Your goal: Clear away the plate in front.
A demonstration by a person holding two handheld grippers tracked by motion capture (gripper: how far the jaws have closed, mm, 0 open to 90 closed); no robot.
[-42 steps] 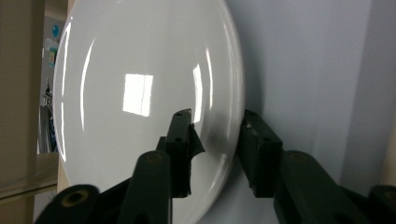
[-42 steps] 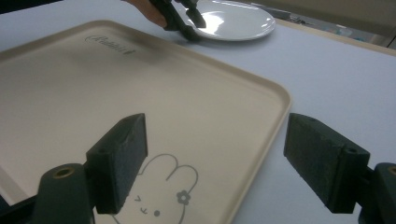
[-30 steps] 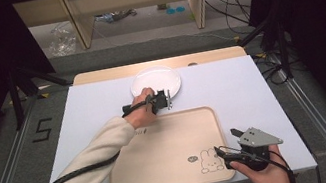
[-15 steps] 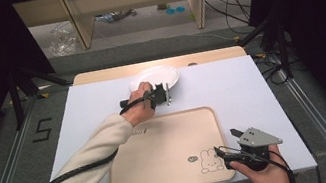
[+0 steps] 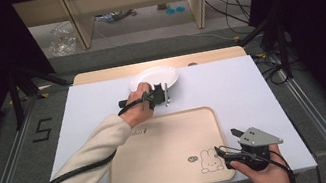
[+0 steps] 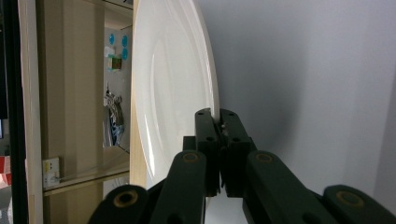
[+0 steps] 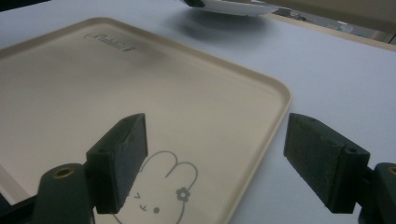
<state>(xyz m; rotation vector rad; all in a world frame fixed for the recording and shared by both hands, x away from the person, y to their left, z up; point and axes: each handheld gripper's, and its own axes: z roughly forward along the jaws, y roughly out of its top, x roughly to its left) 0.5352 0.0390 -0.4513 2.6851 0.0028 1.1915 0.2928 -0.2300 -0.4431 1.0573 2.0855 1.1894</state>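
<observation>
Plate: we see a white plate (image 5: 154, 77) on the tabletop (image 5: 231, 84), just past the far edge of the tray (image 5: 162, 157).
Left gripper: our left gripper (image 5: 159, 94) has its jaws pressed tight on the near rim of the plate (image 6: 173, 84). In the left gripper view the thin rim sits right between them.
Right gripper: our right gripper (image 5: 232, 153) rests at the tray's near right corner. Its jaws stand wide apart and hold nothing (image 7: 215, 163).
How the plate handles: we think it is hard and stiff, smooth and a bit slippery. It could break if it drops. It looks light enough for one gripper.
Where to hold: we think the rim is the best place, because it is thin and fits in the jaws. A hold on one edge may let the plate tip.
Tray: the tray (image 7: 140, 93) is bare inside. We see a small bunny drawing (image 7: 163, 186) near our right gripper.
Plate inside: nothing lies on it.
</observation>
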